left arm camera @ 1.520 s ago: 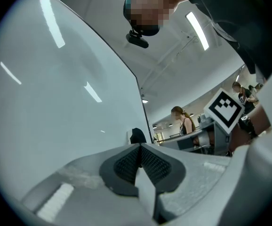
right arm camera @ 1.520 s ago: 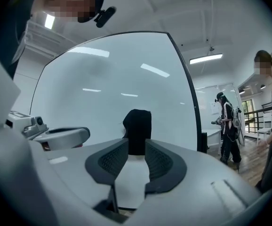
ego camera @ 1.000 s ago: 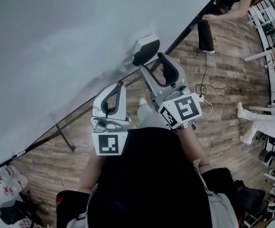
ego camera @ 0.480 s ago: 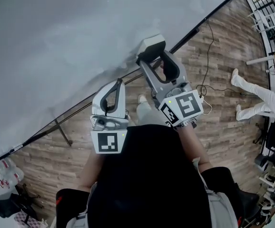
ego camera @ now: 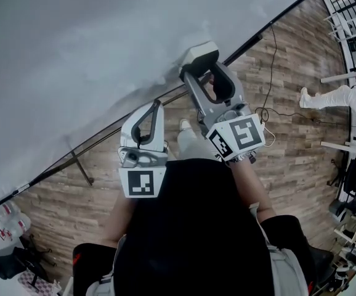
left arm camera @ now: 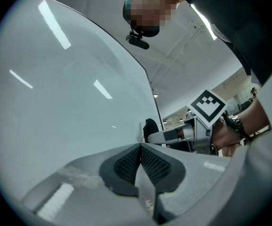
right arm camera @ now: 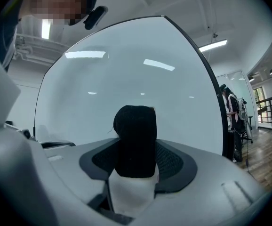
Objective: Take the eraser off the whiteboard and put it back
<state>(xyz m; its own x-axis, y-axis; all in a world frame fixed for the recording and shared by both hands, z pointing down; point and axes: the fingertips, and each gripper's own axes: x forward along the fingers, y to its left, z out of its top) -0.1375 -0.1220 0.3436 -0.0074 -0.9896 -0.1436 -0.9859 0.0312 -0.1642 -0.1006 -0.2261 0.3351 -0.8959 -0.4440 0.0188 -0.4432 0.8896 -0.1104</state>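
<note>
The eraser point(ego camera: 201, 53), white-backed with black felt, sits against the whiteboard point(ego camera: 73, 54) near its lower edge. My right gripper point(ego camera: 201, 68) points level at the board with the eraser between its jaws. In the right gripper view the eraser point(right arm camera: 135, 140) fills the gap of the right gripper point(right arm camera: 136, 161); the jaws are closing and both pads lie against its sides. My left gripper point(ego camera: 155, 105) hangs just left of it, shut and empty. In the left gripper view the left gripper point(left arm camera: 140, 161) has its pads together, facing the whiteboard point(left arm camera: 56, 117).
The board's black frame and stand leg point(ego camera: 79, 165) run along the wood floor below it. A cable point(ego camera: 267, 113) lies on the floor to the right. A person's legs point(ego camera: 326, 97) show at the far right. Some bottles point(ego camera: 5, 227) stand at the lower left.
My right gripper has moved forward onto the eraser, and its jaws now sit around it. The left gripper has stayed put. The person at the back has walked off to the right.
</note>
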